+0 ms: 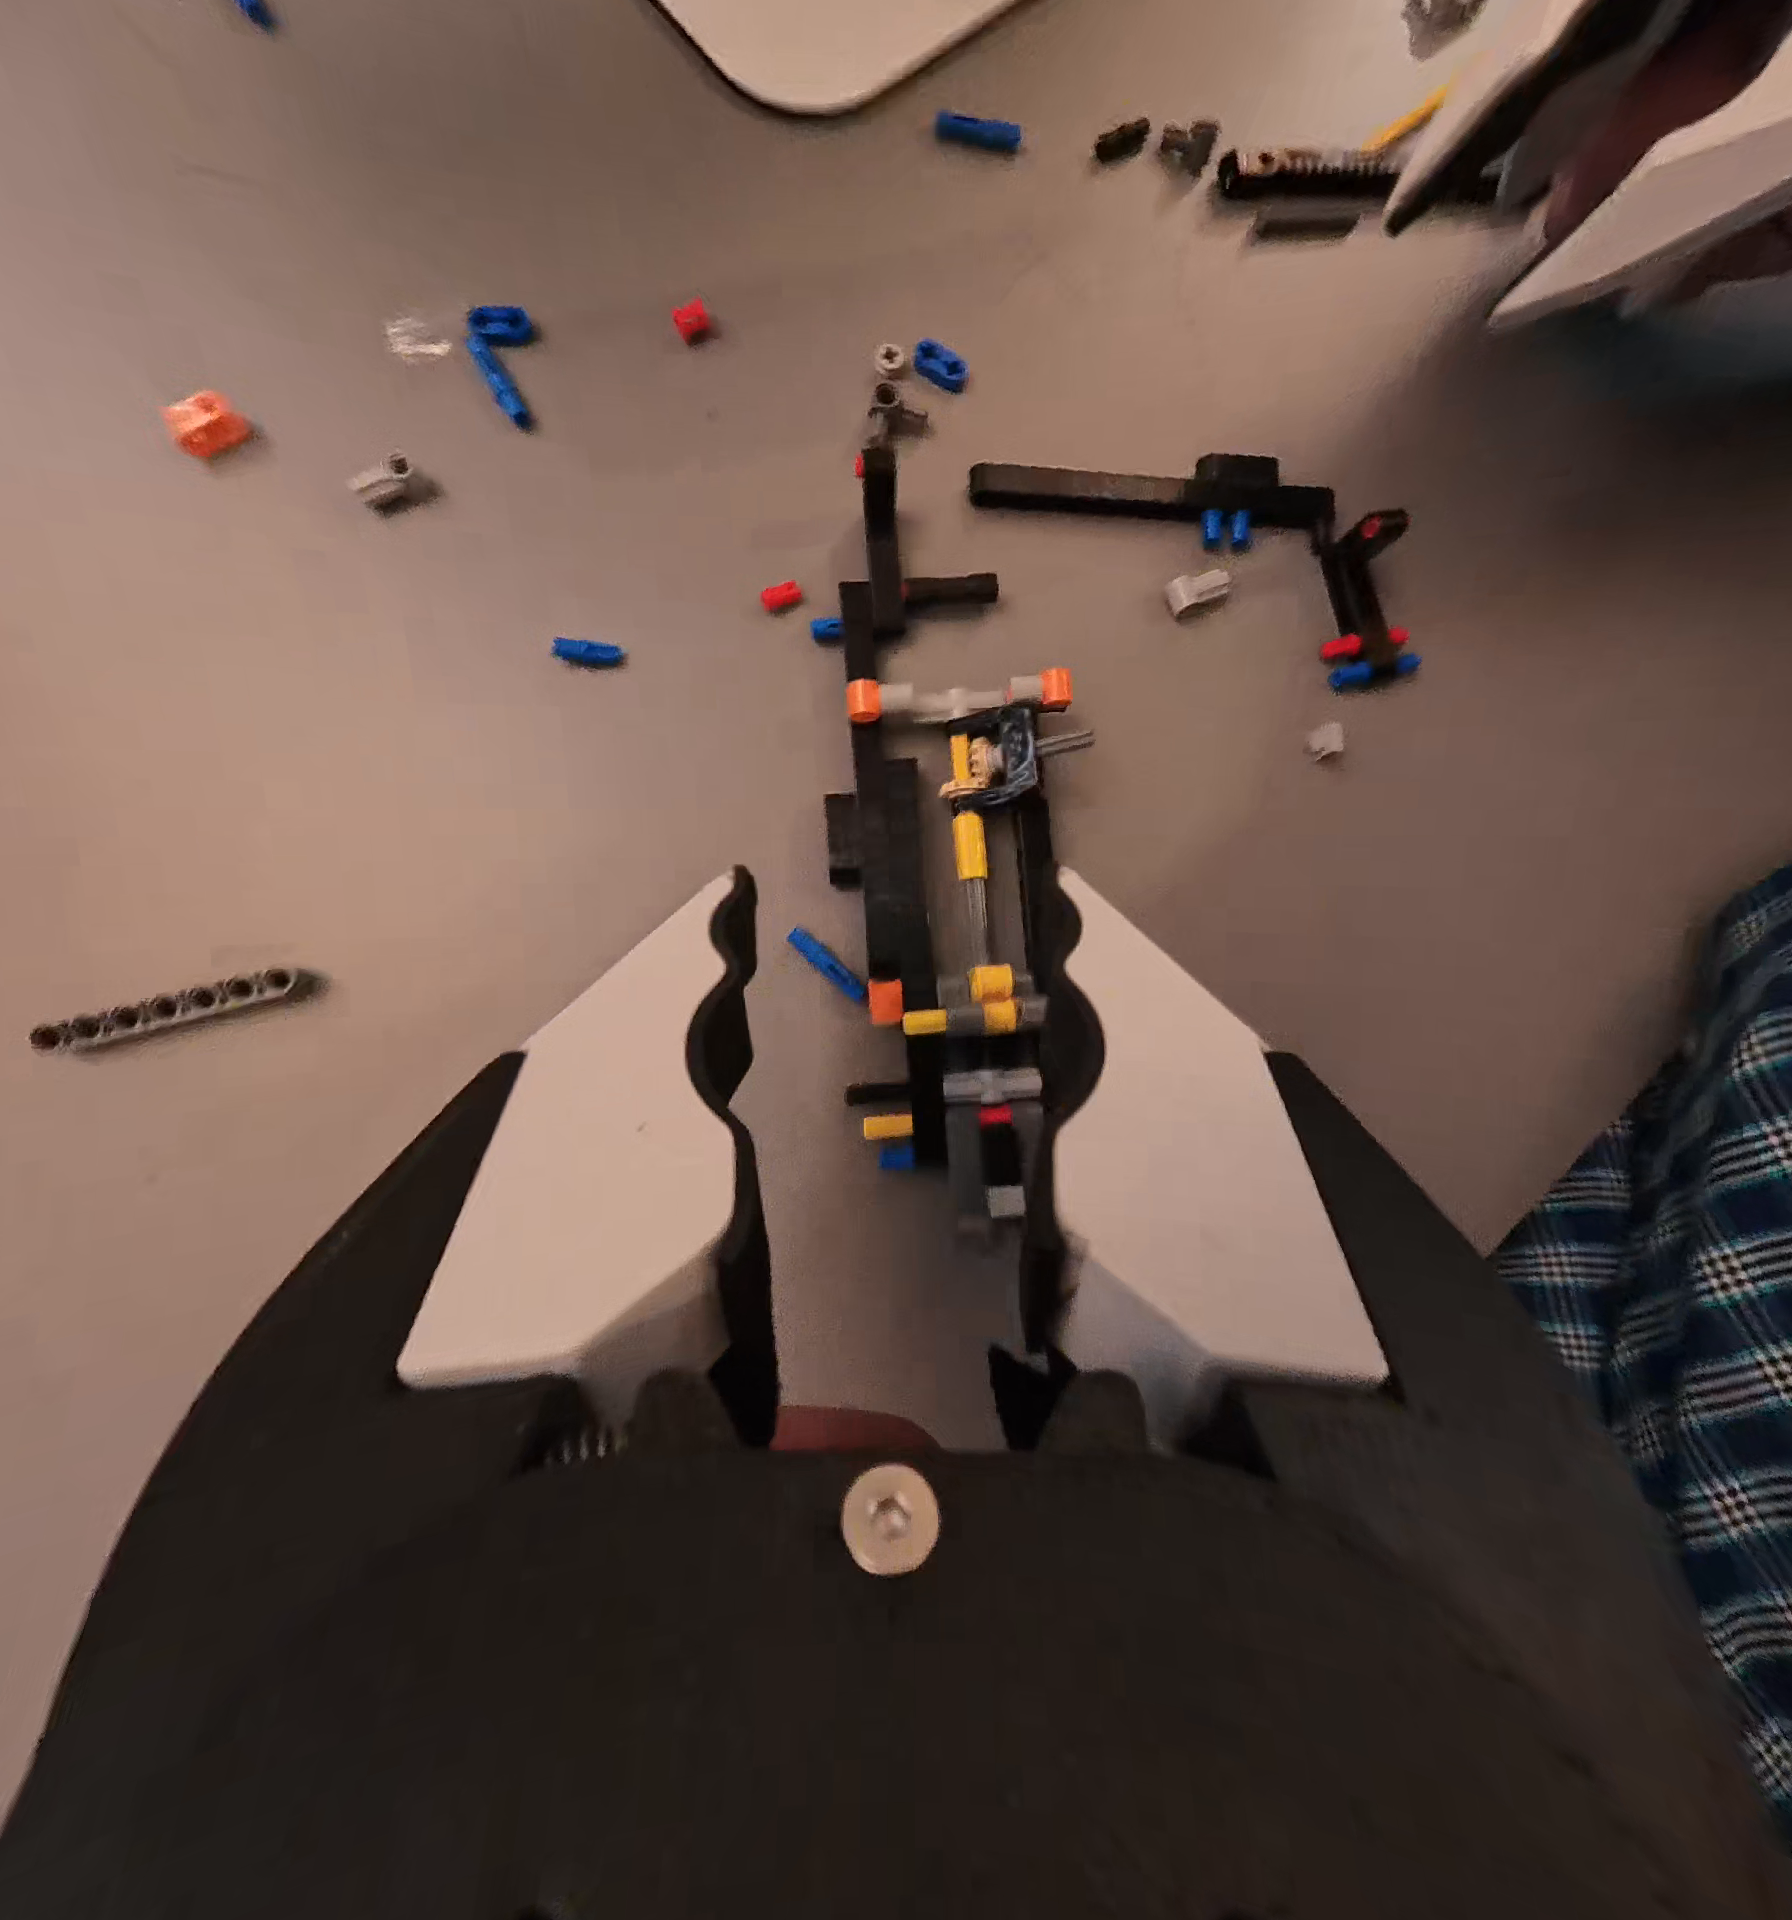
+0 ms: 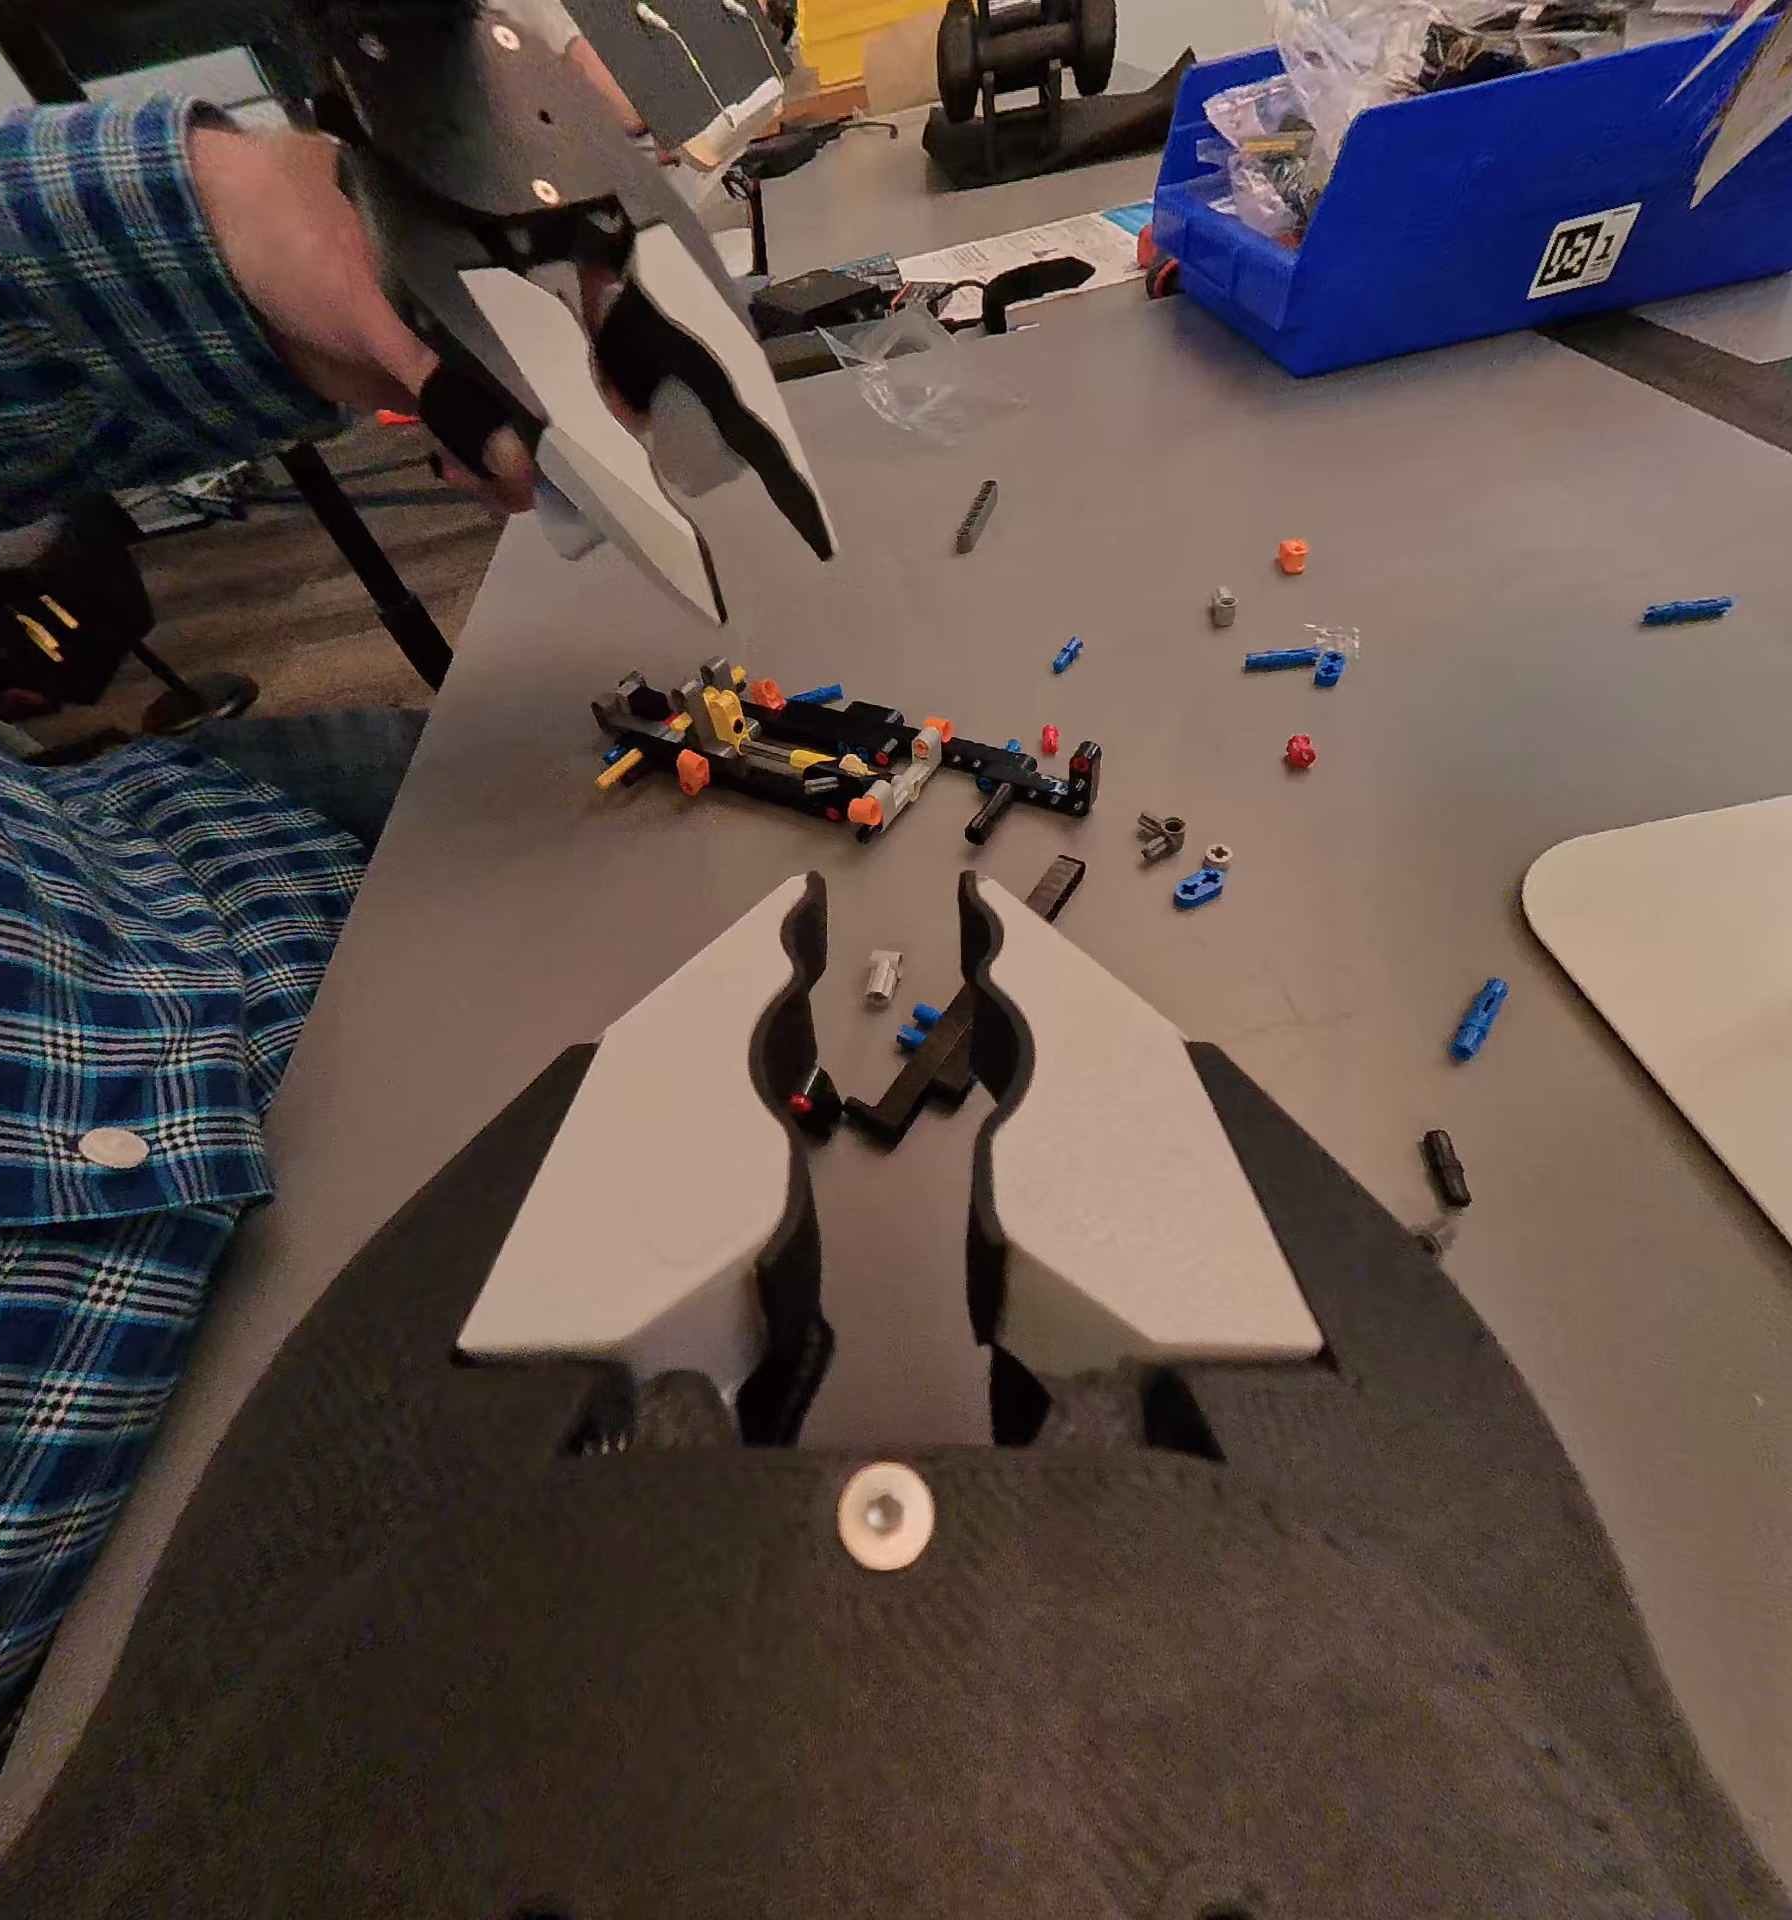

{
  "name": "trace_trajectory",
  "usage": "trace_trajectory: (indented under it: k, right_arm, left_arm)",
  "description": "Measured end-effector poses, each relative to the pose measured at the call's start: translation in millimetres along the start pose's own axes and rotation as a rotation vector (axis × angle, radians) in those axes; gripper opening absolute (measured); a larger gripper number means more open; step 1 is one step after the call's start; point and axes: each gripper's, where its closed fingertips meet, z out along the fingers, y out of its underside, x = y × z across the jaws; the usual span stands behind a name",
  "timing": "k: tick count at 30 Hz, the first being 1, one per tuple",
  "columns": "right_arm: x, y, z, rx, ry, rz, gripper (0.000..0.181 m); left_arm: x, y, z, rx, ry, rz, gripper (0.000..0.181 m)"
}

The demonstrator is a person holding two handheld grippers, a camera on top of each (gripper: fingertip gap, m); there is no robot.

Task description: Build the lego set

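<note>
left hand-held gripper: jaws apart, holding nothing, hovering right over the near end of the long chassis build
chassis axis: runs straight away from that gripper, lined up with its fingers, flat on the desk
right hand-held gripper: jaws also apart, empty, poised over the black l-shaped sub-build
nearer hand: left for the chassis, right for the l-piece imo
writing: blue bin has a square coded tag, nothing else legible
</note>
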Motion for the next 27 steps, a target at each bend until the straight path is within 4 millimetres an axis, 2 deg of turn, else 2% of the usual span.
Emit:
trace_trajectory:
  k: [2, 6, 10, 18, 24, 27]
  right_arm:
    - [-0.7, -2.6, -0.4, 0.017, 0.001, -0.004, 0.026]
    - [3.8, -0.2, -1.3, 0.015, 0.017, 0.002, 0.029]
    - [5.8, 11.3, -2.2, -0.074, 0.047, -0.011, 0.045]
    - [-21.6, 43.1, -0.2, -0.235, 0.042, -0.1, 0.031]
    - [-19.3, 55.0, 11.8, -0.321, 0.096, -0.147, 0.005]
    - [-20.0, 54.9, 15.0, -0.325, 0.084, -0.136, 0.004]
  left_arm:
    - [3.2, 6.6, -11.9, 0.051, 0.03, -0.051, 0.05]
    - [1.2, 40.8, -23.0, 0.009, -0.007, -0.051, 0.052]
    - [6.0, 50.3, -27.6, 0.023, -0.041, -0.037, 0.053]
    - [14.9, 39.4, -20.4, 0.047, -0.1, 0.045, 0.05]
    - [21.4, 29.3, -13.8, 0.065, -0.121, 0.087, 0.052]
    - [25.0, 18.2, -11.3, 0.083, -0.125, 0.113, 0.055]
